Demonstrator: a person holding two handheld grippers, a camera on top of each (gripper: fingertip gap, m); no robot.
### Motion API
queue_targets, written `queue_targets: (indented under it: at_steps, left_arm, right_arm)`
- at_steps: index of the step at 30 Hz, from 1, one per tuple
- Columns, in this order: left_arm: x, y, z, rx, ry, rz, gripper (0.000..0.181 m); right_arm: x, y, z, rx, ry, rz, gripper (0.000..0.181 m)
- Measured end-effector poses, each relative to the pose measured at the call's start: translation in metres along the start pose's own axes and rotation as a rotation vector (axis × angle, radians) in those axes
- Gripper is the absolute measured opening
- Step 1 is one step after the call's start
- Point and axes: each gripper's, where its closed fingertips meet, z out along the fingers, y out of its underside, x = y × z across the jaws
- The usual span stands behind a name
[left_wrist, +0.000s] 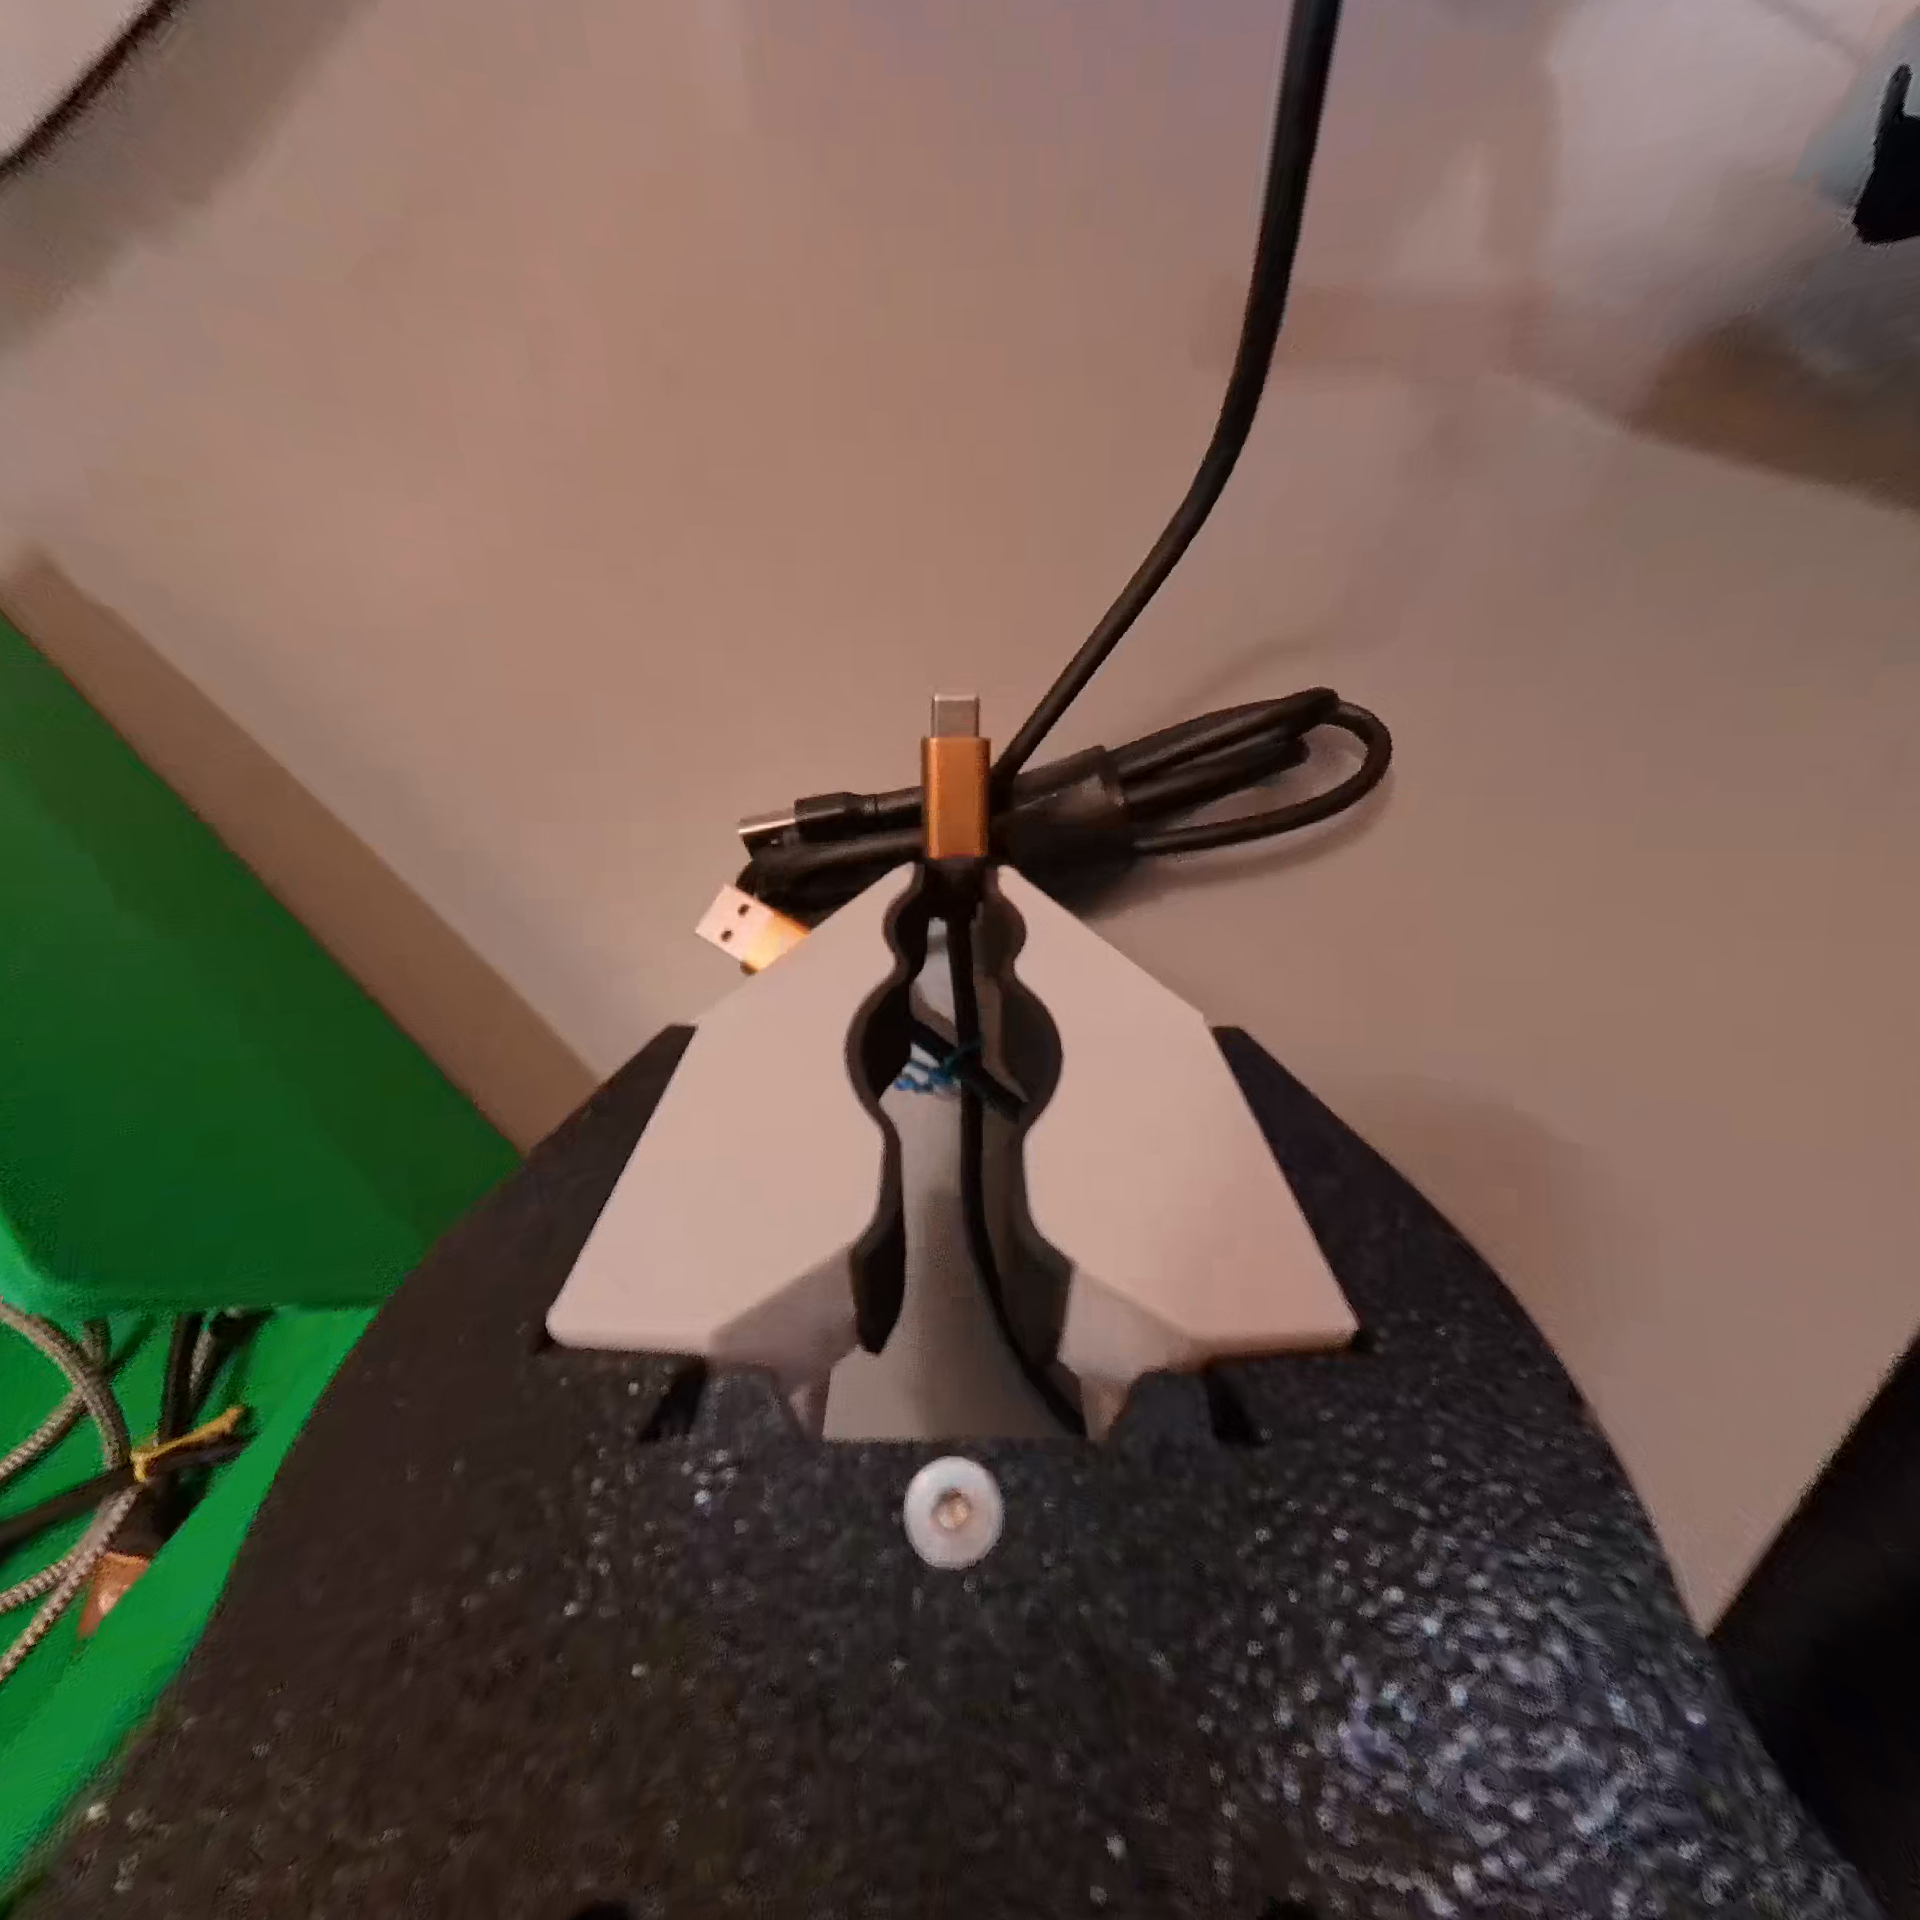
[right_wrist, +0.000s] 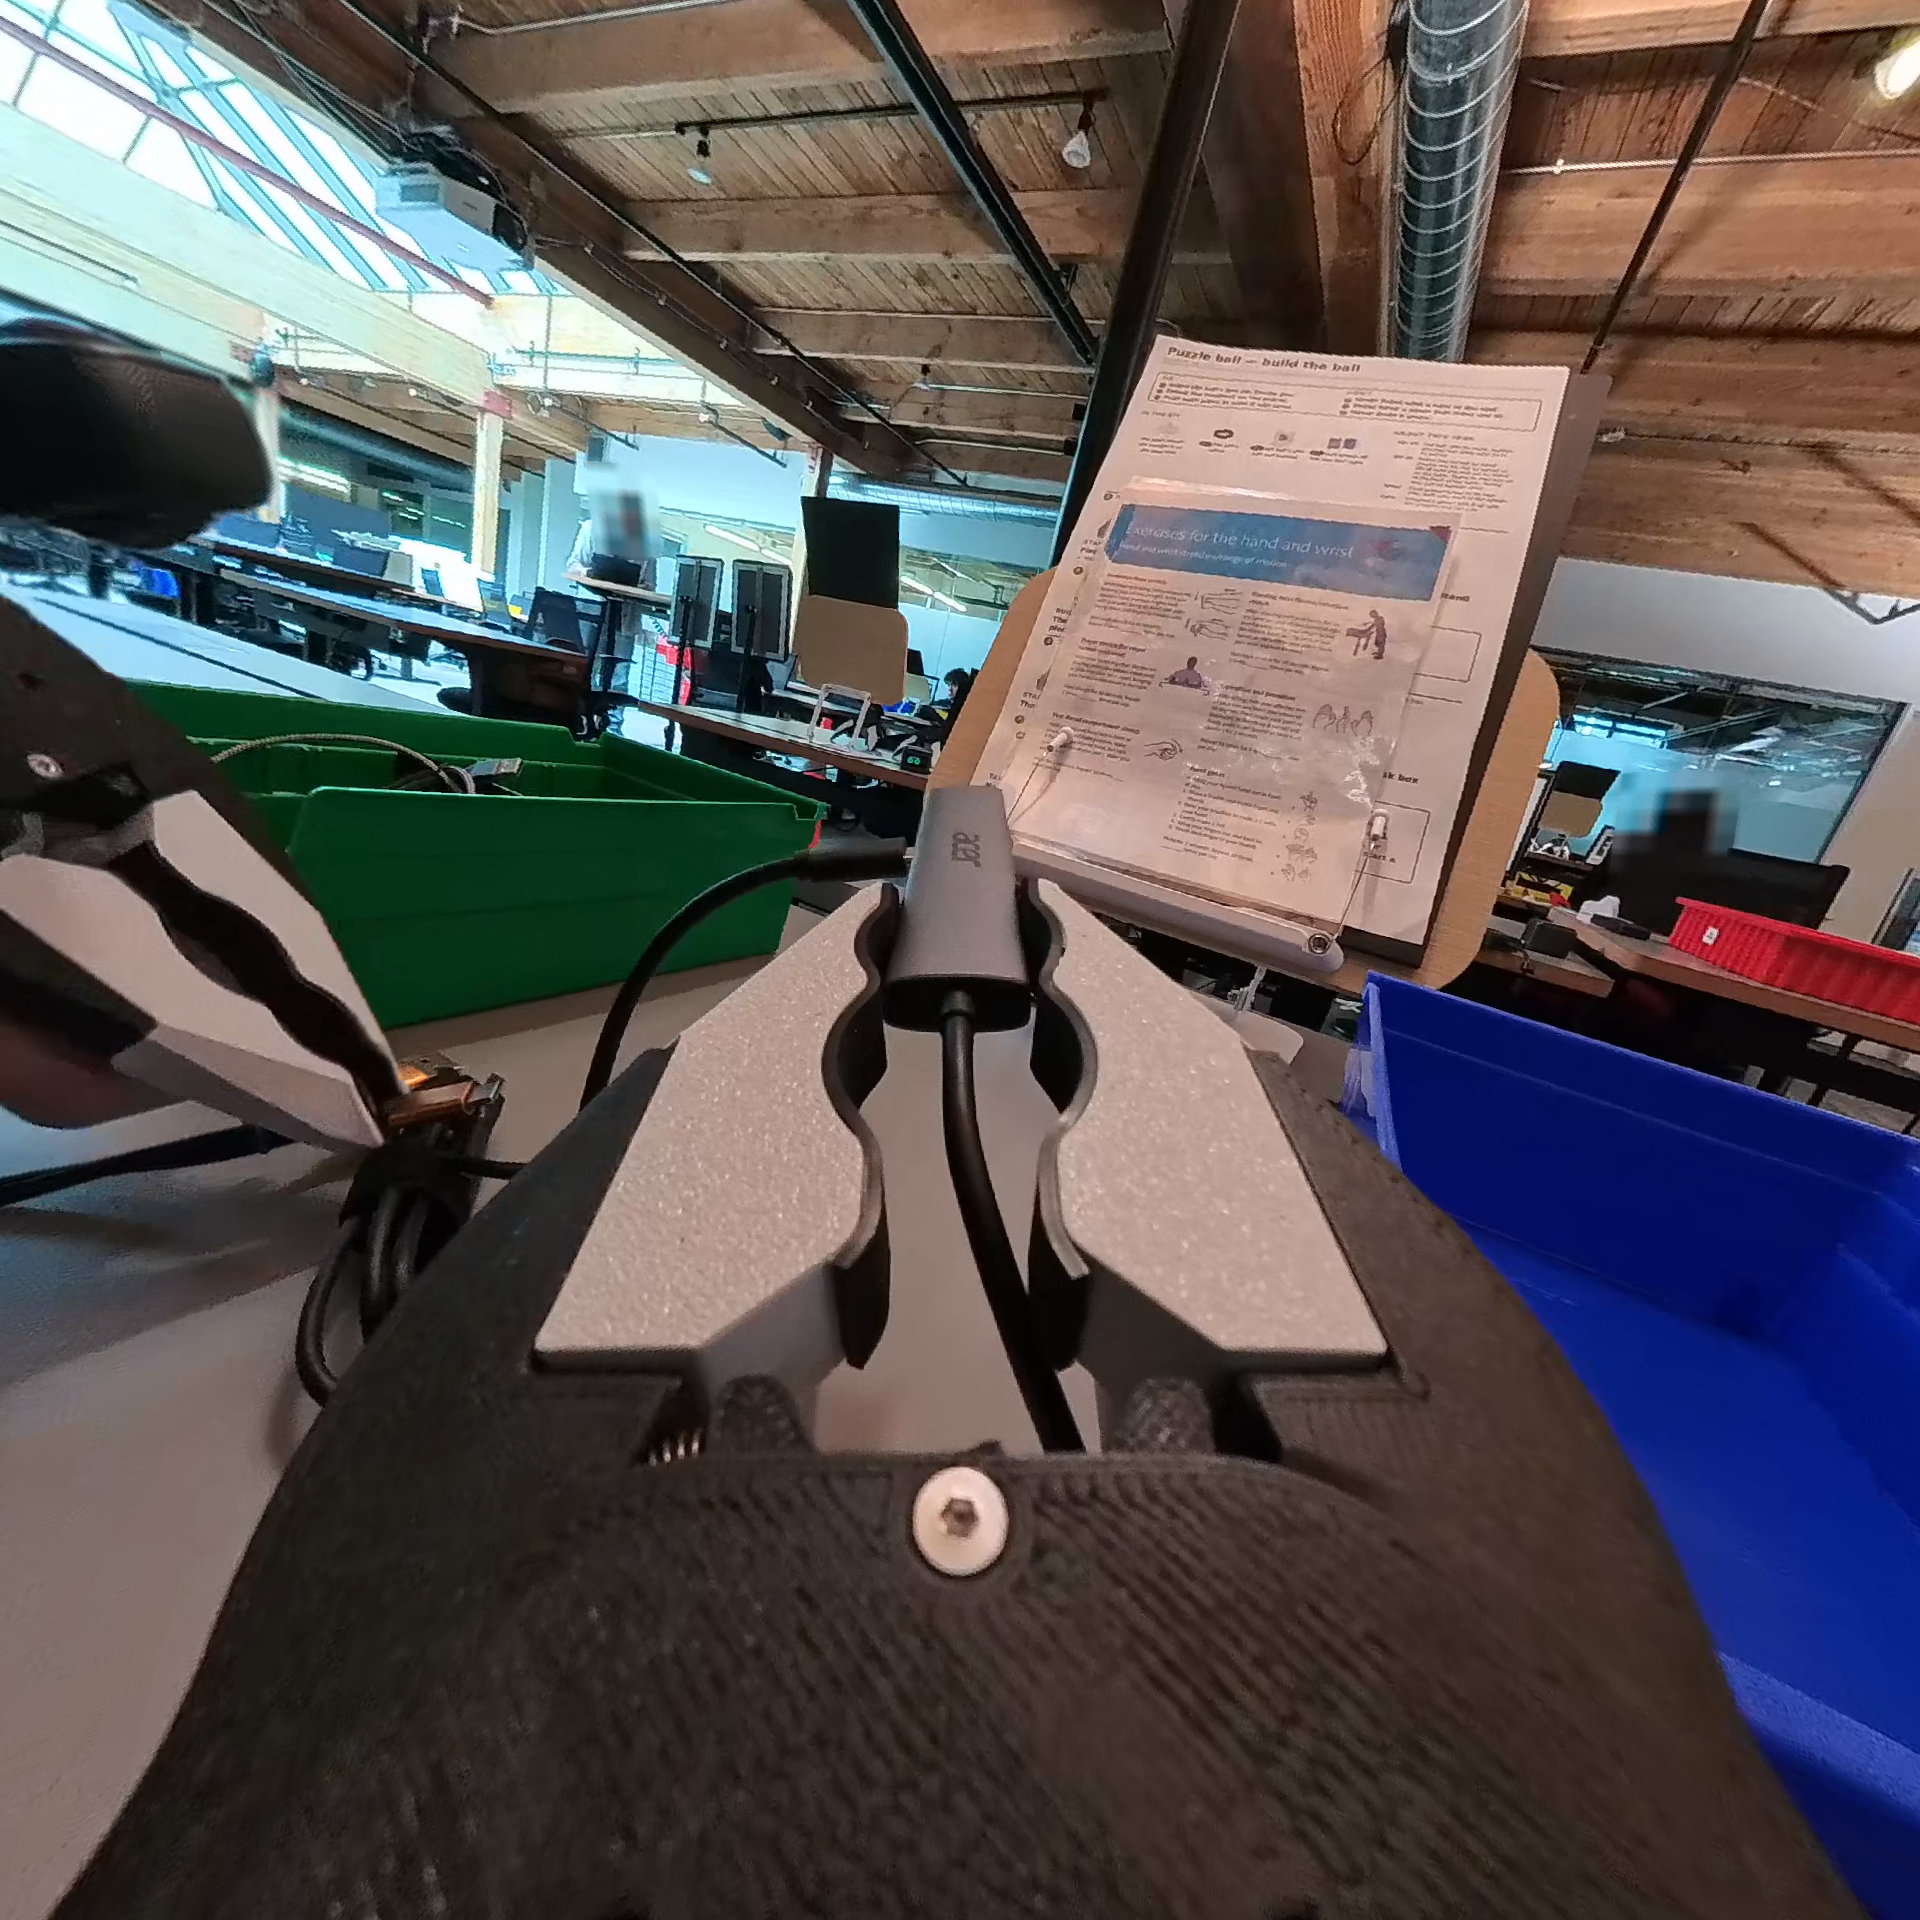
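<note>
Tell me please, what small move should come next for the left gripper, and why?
Probably lift the left gripper slightly. Its jaws pinch the cable just behind the copper plug, while the bundled black cable lies on the table. The right gripper holds a grey adapter.

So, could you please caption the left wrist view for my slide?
Left gripper shut on a copper-sleeved plug above a bundled black cable.

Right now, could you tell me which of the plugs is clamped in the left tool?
The copper plug with the small oval tip, upright between the left tool's fingertips. The flat copper plug and the black plug lie loose behind.
</note>
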Motion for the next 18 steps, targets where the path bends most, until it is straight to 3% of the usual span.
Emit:
queue_targets:
  at_steps: [1,8,14,18]
  left_arm:
    - [-0.001,0.0,0.002,0.013,-0.011,0.02,0.008]
    - [-0.005,-0.007,-0.004,0.119,-0.046,0.01,0.005]
    - [-0.01,-0.047,-0.045,0.164,-0.064,-0.113,0.005]
    - [0.002,-0.078,-0.058,0.087,-0.014,-0.092,0.005]
  right_arm:
    - [0.0,0.0,0.0,0.001,0.0,0.001,0.022]
    - [0.0,0.0,0.0,-0.001,0.004,-0.004,0.022]
    - [-0.004,-0.001,0.0,0.007,-0.023,0.012,0.022]
    - [-0.01,-0.005,-0.001,0.033,-0.075,0.058,0.022]
